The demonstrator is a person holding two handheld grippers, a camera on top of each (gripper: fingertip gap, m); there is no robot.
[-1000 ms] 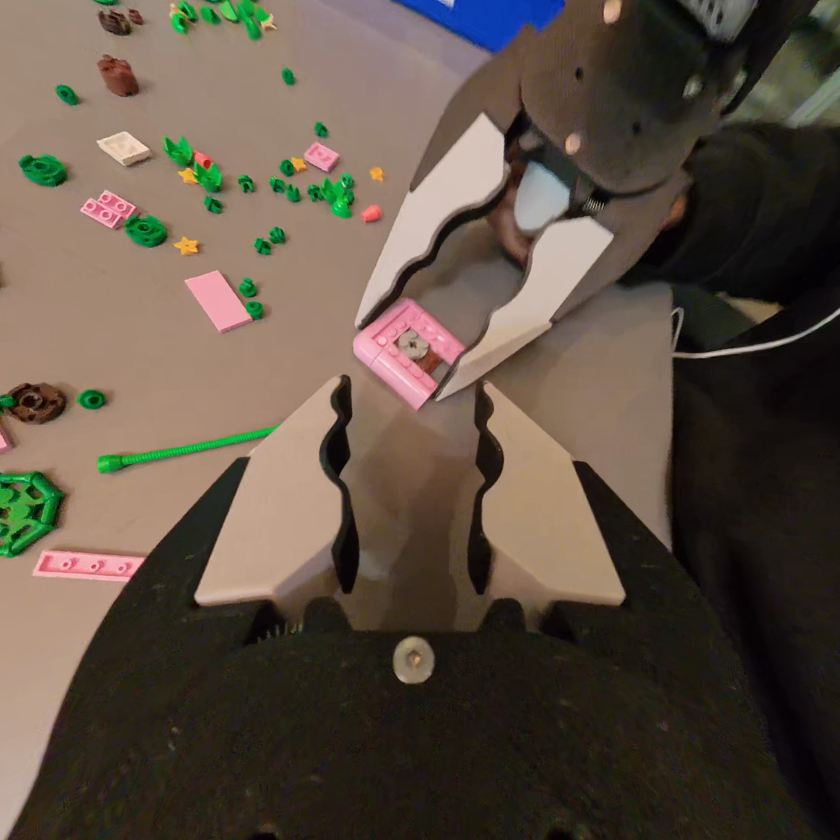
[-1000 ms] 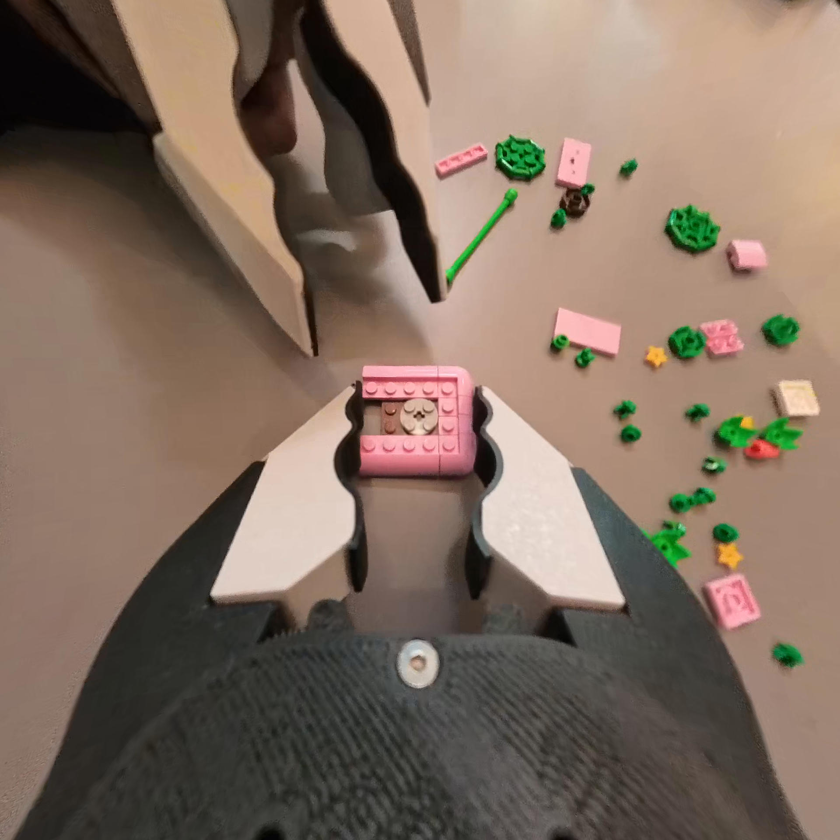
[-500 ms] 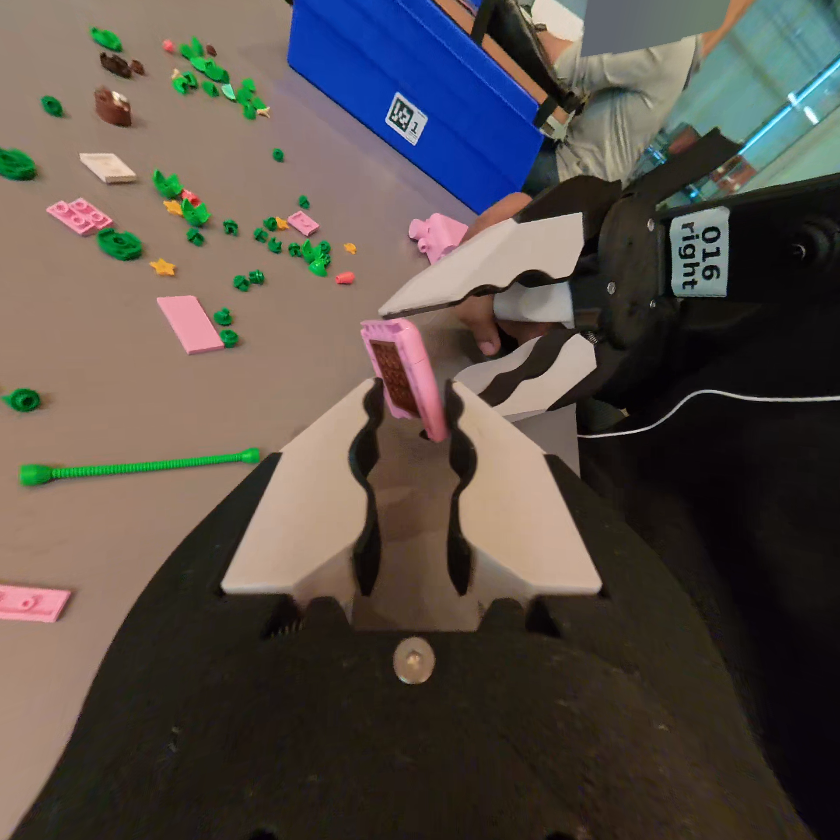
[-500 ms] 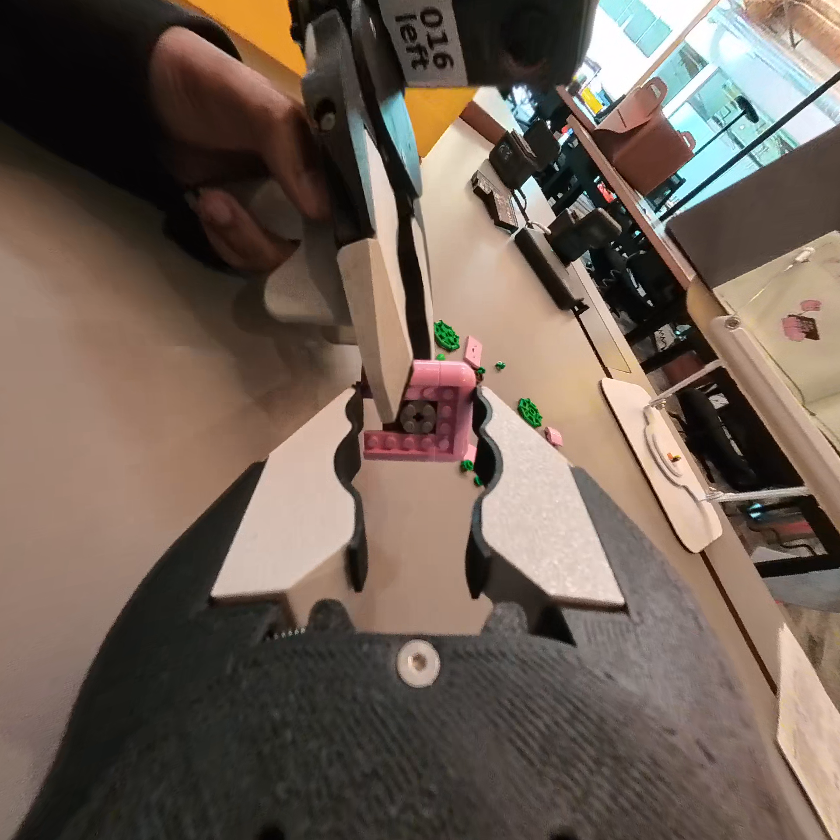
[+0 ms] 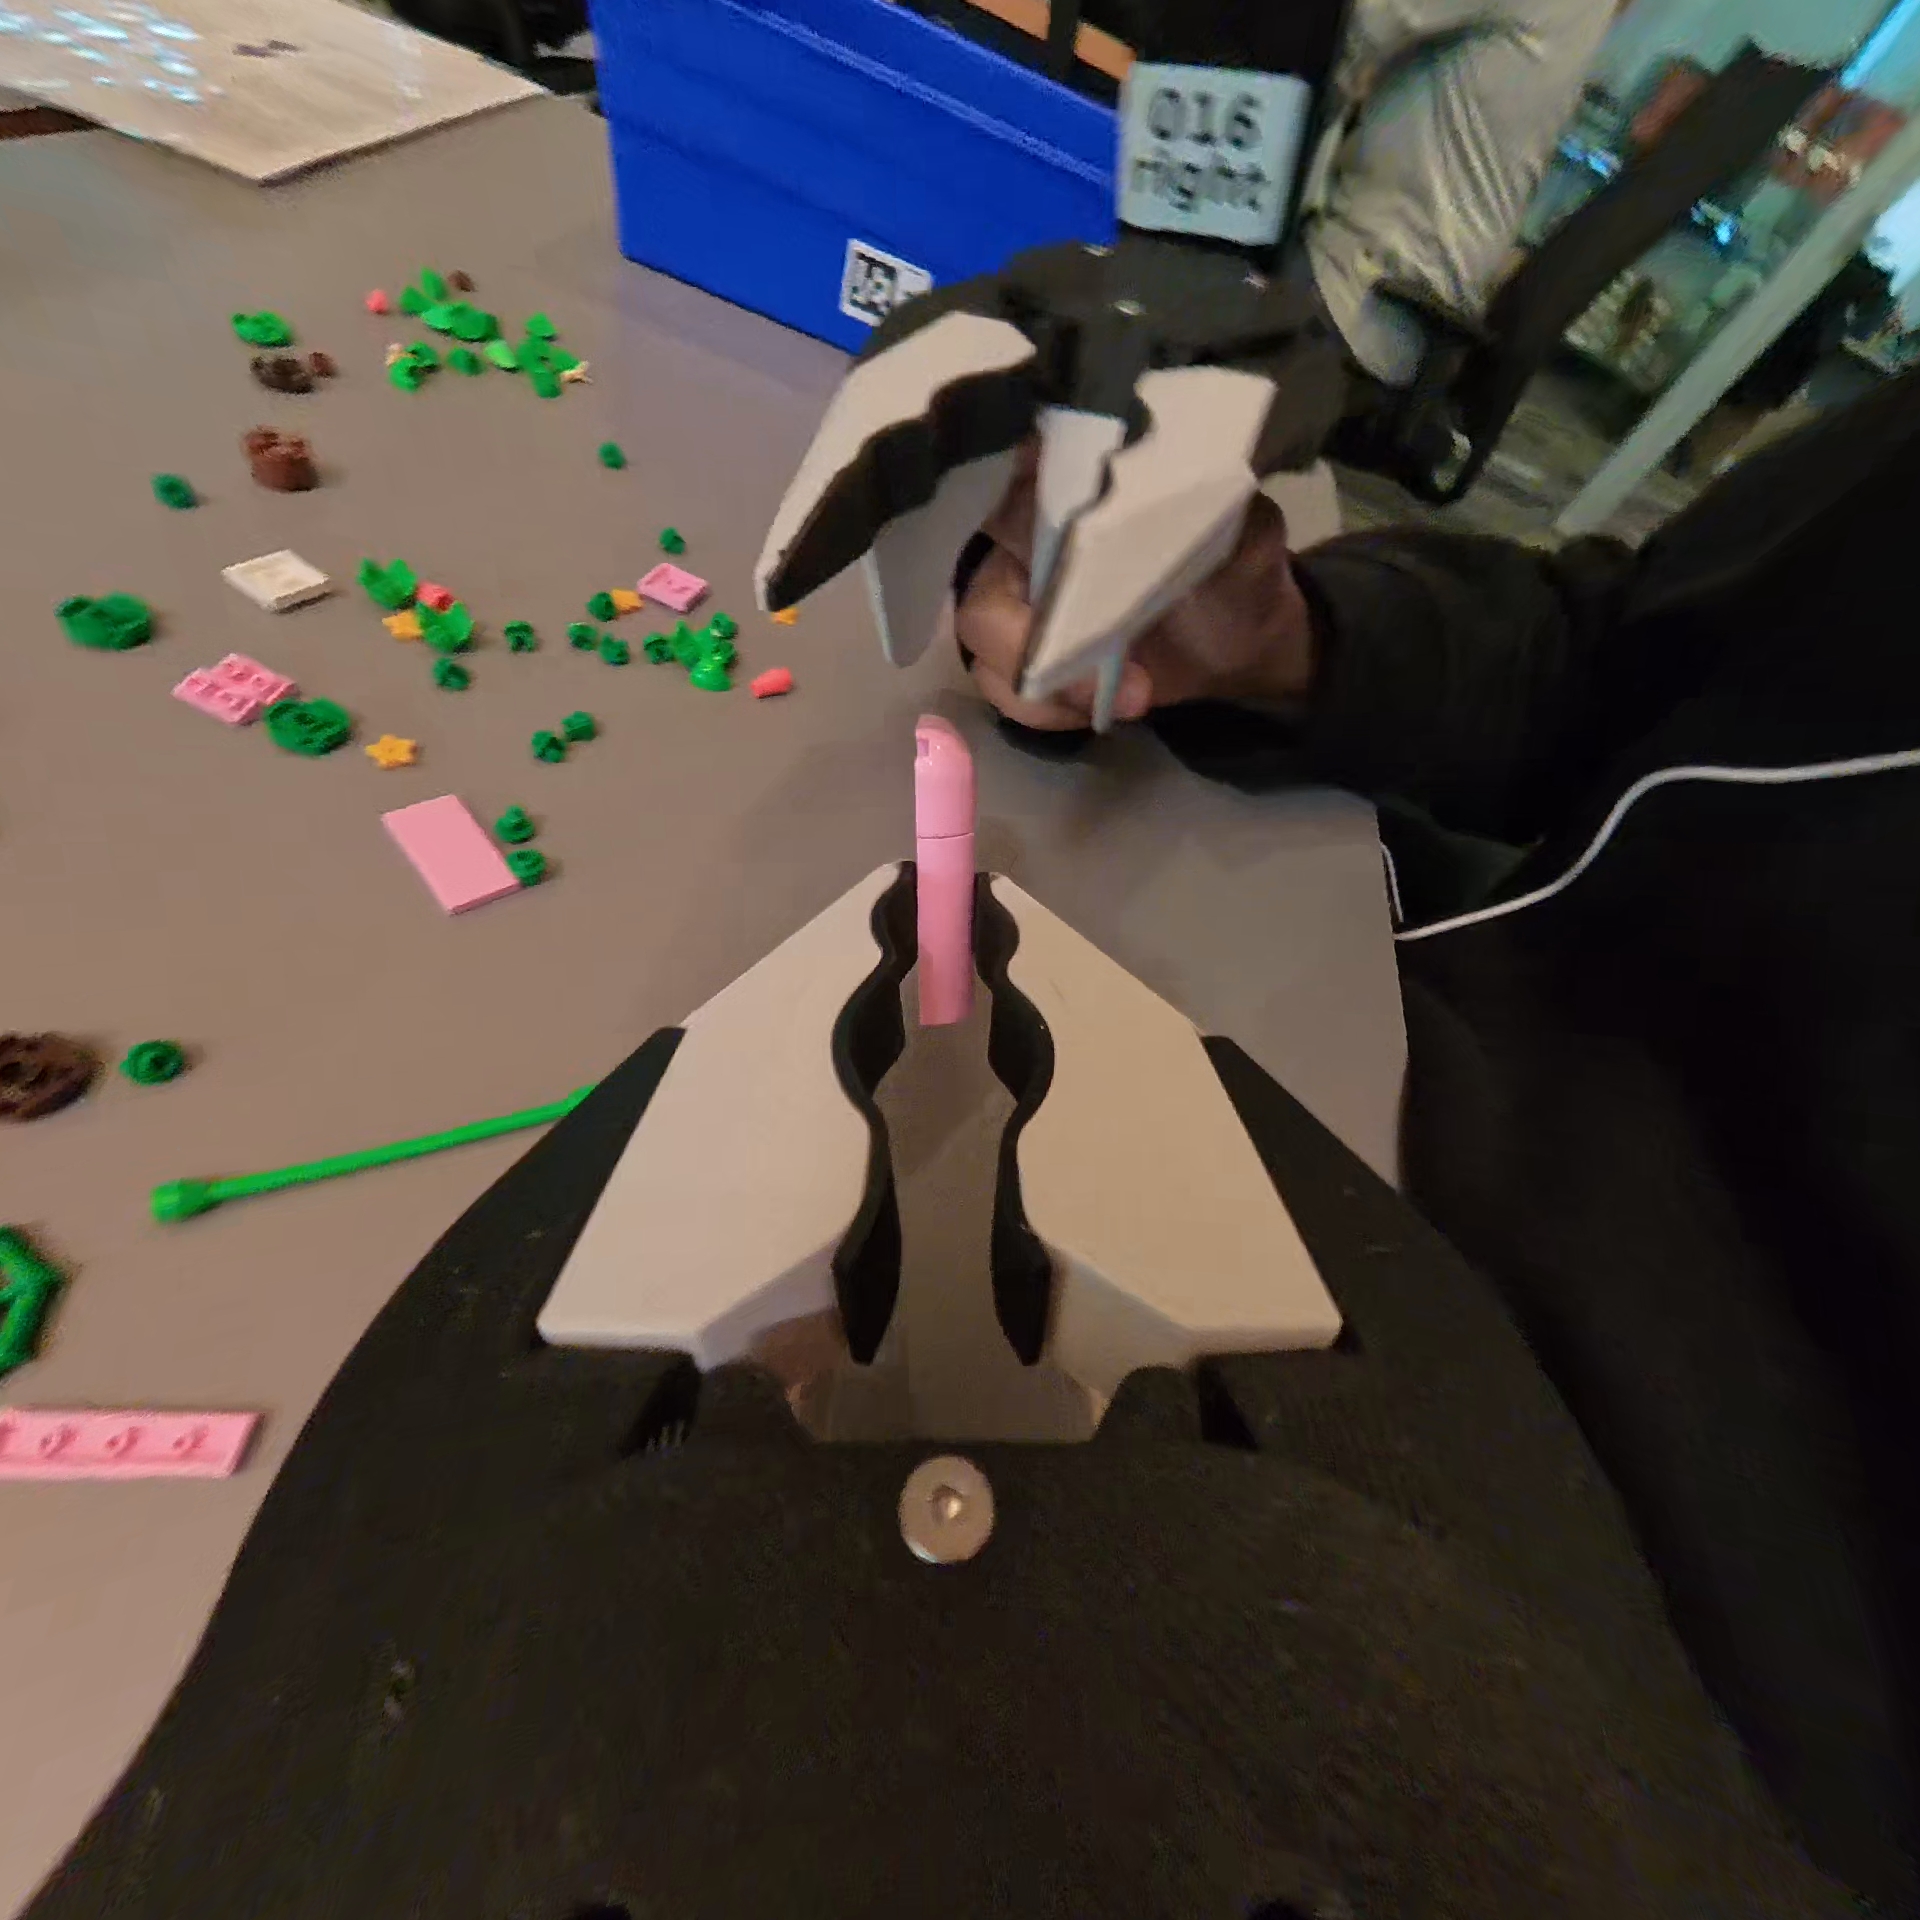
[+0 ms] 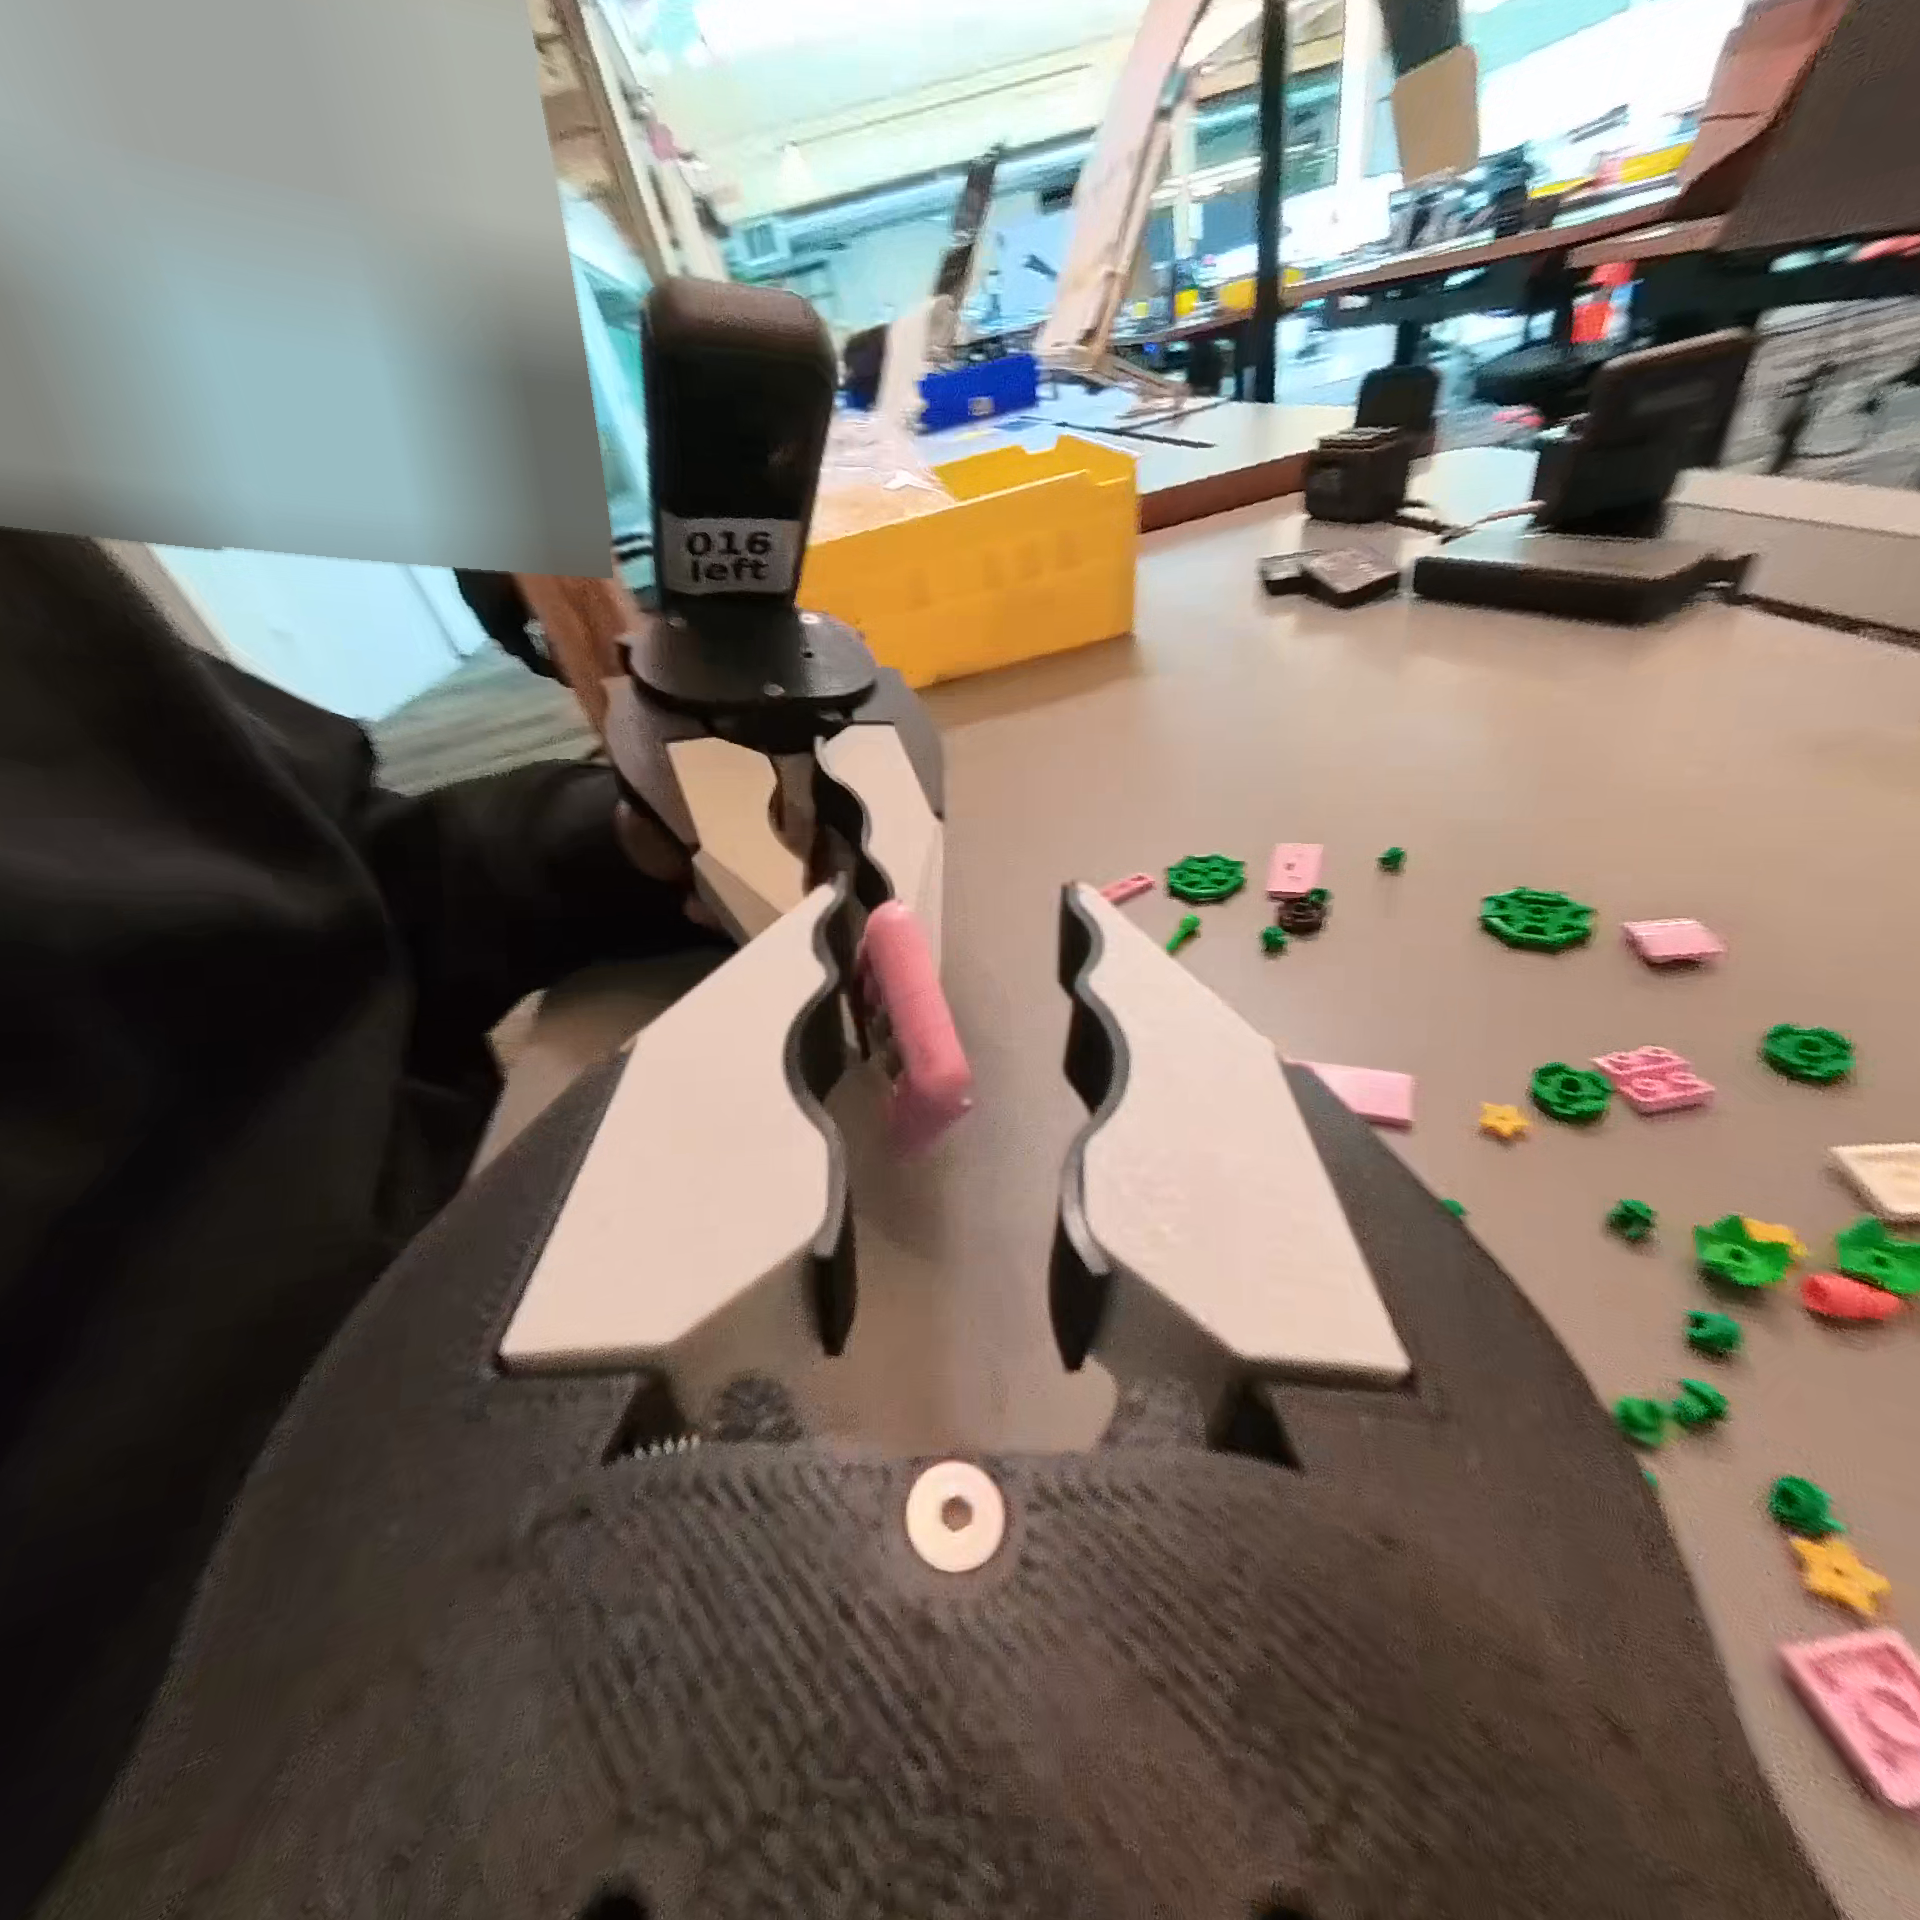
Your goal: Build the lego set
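The left gripper (image 5: 943, 883) is closed on the pink lego assembly (image 5: 943, 894), pinching it edge-on at its fingertips so the piece stands upright above the grey table (image 5: 312, 987). The right gripper (image 6: 951, 904) has its jaws spread wide with nothing between them; it hangs just beyond the assembly, a little to the right, apart from it. In the right wrist view the assembly (image 6: 914, 1029) shows tilted, clamped in the far gripper's tips, near the inner edge of the right gripper's left finger (image 6: 727, 1101).

Loose parts lie scattered on the table's left half in the left wrist view: one flat pink tile (image 5: 449, 852), one long pink plate (image 5: 125, 1442) at the near left edge, one pink studded plate (image 5: 234, 688), one white tile (image 5: 275, 579), one green rod (image 5: 364, 1153), two yellow stars (image 5: 392, 749), and many small green leaf pieces (image 5: 447, 629), too small and blurred to count. One blue bin (image 5: 831, 177) stands at the far edge. In the right wrist view one yellow bin (image 6: 977, 551) sits far behind
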